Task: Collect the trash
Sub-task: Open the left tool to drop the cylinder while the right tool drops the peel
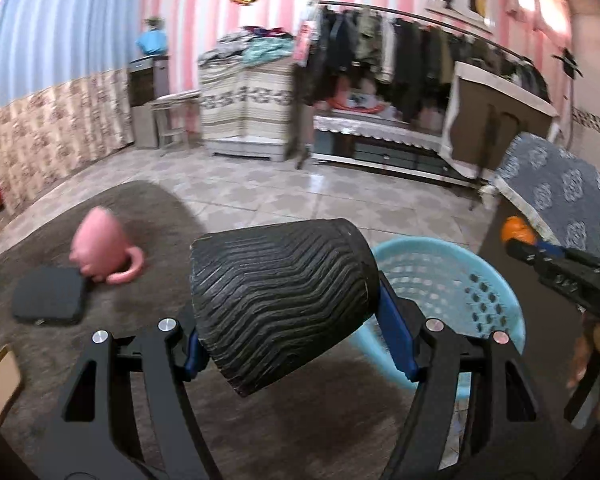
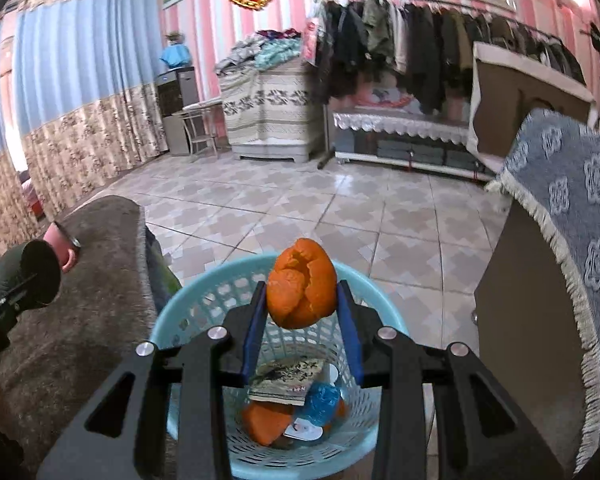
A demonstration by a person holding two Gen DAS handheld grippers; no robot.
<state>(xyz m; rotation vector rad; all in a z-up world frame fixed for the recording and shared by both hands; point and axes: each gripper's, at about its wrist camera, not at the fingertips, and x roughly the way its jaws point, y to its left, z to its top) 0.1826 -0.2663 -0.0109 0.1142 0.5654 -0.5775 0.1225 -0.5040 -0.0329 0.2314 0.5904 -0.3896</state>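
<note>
My left gripper (image 1: pixel 294 340) is shut on a black ribbed paper cup (image 1: pixel 284 292), which lies sideways between the blue pads. Behind it to the right stands a light-blue plastic basket (image 1: pixel 440 276). In the right wrist view my right gripper (image 2: pixel 302 304) is shut on a piece of orange peel (image 2: pixel 302 288) and hangs over the basket (image 2: pixel 204 296). Inside the basket lie more orange peel (image 2: pixel 264 424), a small booklet (image 2: pixel 288 380) and a blue wrapper (image 2: pixel 320 400). The cup (image 2: pixel 26 272) shows at the left edge of that view.
A pink mug (image 1: pixel 100 244) and a flat black square pad (image 1: pixel 50 300) rest on the brown fuzzy cover (image 1: pixel 148 208) to the left. A cabinet under a blue-grey patterned cloth (image 2: pixel 572 208) stands right of the basket. Tiled floor (image 2: pixel 300 200) lies beyond, then a clothes rack (image 2: pixel 420 40).
</note>
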